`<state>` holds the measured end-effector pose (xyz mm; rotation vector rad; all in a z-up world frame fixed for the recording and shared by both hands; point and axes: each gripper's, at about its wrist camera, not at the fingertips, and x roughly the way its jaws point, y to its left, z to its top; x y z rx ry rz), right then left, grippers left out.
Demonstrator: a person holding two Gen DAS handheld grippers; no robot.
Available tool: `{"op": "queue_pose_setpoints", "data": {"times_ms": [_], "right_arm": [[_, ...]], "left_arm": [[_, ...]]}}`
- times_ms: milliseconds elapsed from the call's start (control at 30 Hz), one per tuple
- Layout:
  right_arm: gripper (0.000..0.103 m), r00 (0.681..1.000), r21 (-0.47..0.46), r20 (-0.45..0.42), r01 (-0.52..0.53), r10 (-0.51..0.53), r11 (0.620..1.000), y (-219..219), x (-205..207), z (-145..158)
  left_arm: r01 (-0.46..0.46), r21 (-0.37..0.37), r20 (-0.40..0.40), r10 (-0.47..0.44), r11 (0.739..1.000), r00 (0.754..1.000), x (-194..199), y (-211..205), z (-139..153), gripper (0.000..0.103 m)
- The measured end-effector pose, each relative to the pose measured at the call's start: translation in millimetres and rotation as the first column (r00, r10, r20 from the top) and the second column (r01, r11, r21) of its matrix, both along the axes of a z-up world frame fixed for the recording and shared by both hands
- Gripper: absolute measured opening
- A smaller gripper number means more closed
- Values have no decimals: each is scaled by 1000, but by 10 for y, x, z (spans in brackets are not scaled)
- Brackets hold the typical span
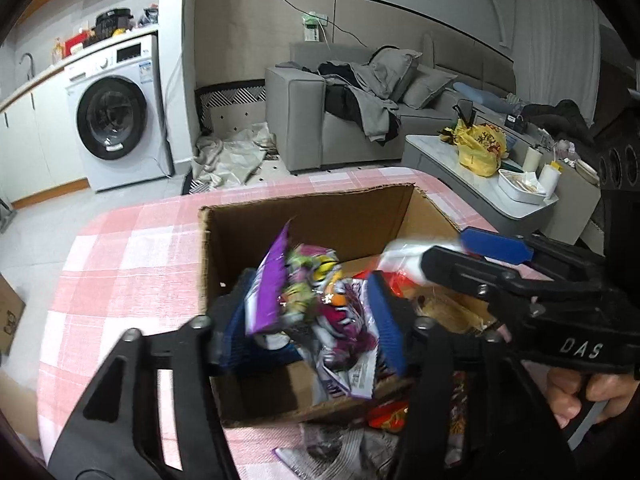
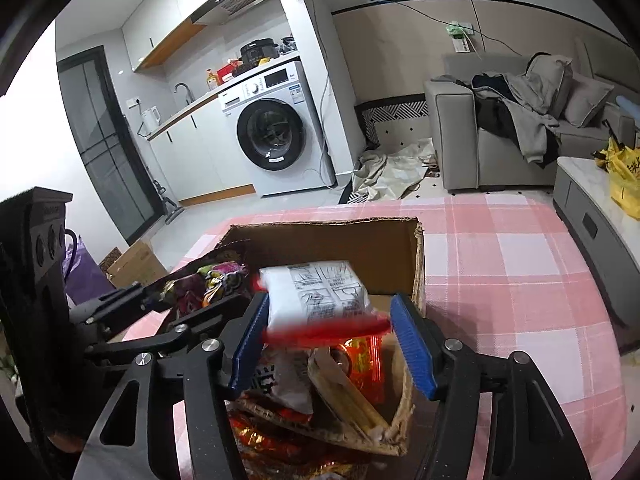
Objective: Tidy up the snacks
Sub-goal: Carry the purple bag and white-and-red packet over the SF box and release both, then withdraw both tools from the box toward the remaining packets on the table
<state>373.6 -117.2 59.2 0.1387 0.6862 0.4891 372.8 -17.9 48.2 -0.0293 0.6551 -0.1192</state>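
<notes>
An open cardboard box (image 1: 304, 216) stands on the pink checked tablecloth (image 1: 132, 248); it also shows in the right wrist view (image 2: 340, 240). My left gripper (image 1: 308, 316) is over the box with jaws apart, and a purple snack bag (image 1: 316, 300) sits between its blue pads, blurred. My right gripper (image 2: 332, 340) is open over the box's right side; a white packet with red ends (image 2: 320, 296) lies between its pads, touching only the left one. The right gripper also shows in the left wrist view (image 1: 472, 256). Red and orange snack packs (image 2: 360, 360) lie in the box.
More snack packets (image 1: 384, 420) lie on the table in front of the box. A washing machine (image 1: 116, 116) and grey sofa (image 1: 352, 112) stand behind. A low white table (image 1: 480, 184) with a yellow bag (image 1: 480, 144) is at the right.
</notes>
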Motion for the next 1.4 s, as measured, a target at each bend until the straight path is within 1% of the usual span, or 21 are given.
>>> {"op": "queue_pose_setpoints", "data": {"times_ms": [33, 100, 133, 167, 200, 233, 267, 300, 400, 533, 633, 733, 833, 900, 967, 1033, 1167, 1267, 1400], "right_arm": [[68, 1000, 7, 6, -4, 3, 1000, -23, -30, 13], [79, 1000, 15, 18, -2, 2, 1000, -70, -91, 43], [90, 1000, 11, 27, 13, -13, 1000, -96, -132, 60], [93, 999, 9, 41, 26, -26, 1000, -135, -179, 79], [93, 999, 11, 44, 29, -29, 1000, -161, -207, 89], [96, 999, 16, 39, 29, -30, 999, -195, -234, 94], [101, 999, 22, 28, 27, -27, 999, -230, -268, 100], [102, 999, 22, 24, 26, -26, 999, -252, -298, 103], [102, 999, 1, 33, 33, -33, 999, -322, -406, 110], [103, 1000, 28, -15, 14, -13, 1000, -439, -552, 69], [103, 1000, 36, -13, 12, -12, 999, -479, -693, 54], [103, 999, 1, -5, 32, -32, 999, -502, -799, 23], [103, 999, -20, 7, 42, -41, 999, -520, -889, -19], [103, 1000, -36, -9, 29, -29, 999, -497, -932, -65], [103, 1000, -81, -9, 17, -18, 997, -451, -968, -111], [103, 1000, -106, -17, 5, -7, 994, -404, -989, -165], [103, 998, -111, -51, -30, 25, 993, -356, -1017, -268], [103, 998, -114, -61, -42, 35, 993, -328, -1050, -318], [103, 998, -158, -57, -37, 28, 987, -269, -1078, -397]], "left_arm": [[-17, 6, 6, 17, 1000, 1000, -54, 21, 26, 72], [-31, -1, 17, 31, 1000, 999, -136, 45, 57, 83], [-31, -15, 26, 31, 999, 999, -187, 72, 68, 84], [-29, -21, 28, 30, 999, 999, -238, 89, 82, 84], [-31, -24, 28, 32, 999, 999, -283, 105, 90, 87], [-36, -25, 29, 37, 999, 999, -338, 131, 101, 92], [-44, -28, 33, 45, 999, 998, -392, 146, 102, 97], [-51, -27, 37, 52, 998, 998, -463, 158, 114, 102], [-44, -36, 54, 46, 998, 997, -715, 226, 140, 102], [-57, -50, 56, 60, 997, 997, -1027, 348, 156, 102], [-73, -69, 59, 77, 995, 995, -1207, 416, 162, 102], [-82, -95, 38, 86, 992, 996, -1391, 488, 122, 102], [-111, -86, 54, 116, 990, 992, -1557, 567, 84, 102], [-126, -74, 54, 130, 989, 990, -1626, 585, 49, 102], [-129, -74, 51, 133, 989, 990, -1695, 601, 10, 102], [-137, -53, 52, 140, 989, 989, -1751, 569, -23, 102], [-137, -57, 65, 141, 989, 988, -1817, 532, -76, 102], [-143, -54, 73, 147, 988, 986, -1886, 510, -104, 102], [-121, -62, 47, 124, 991, 991, -1885, 461, -164, 102]]}}
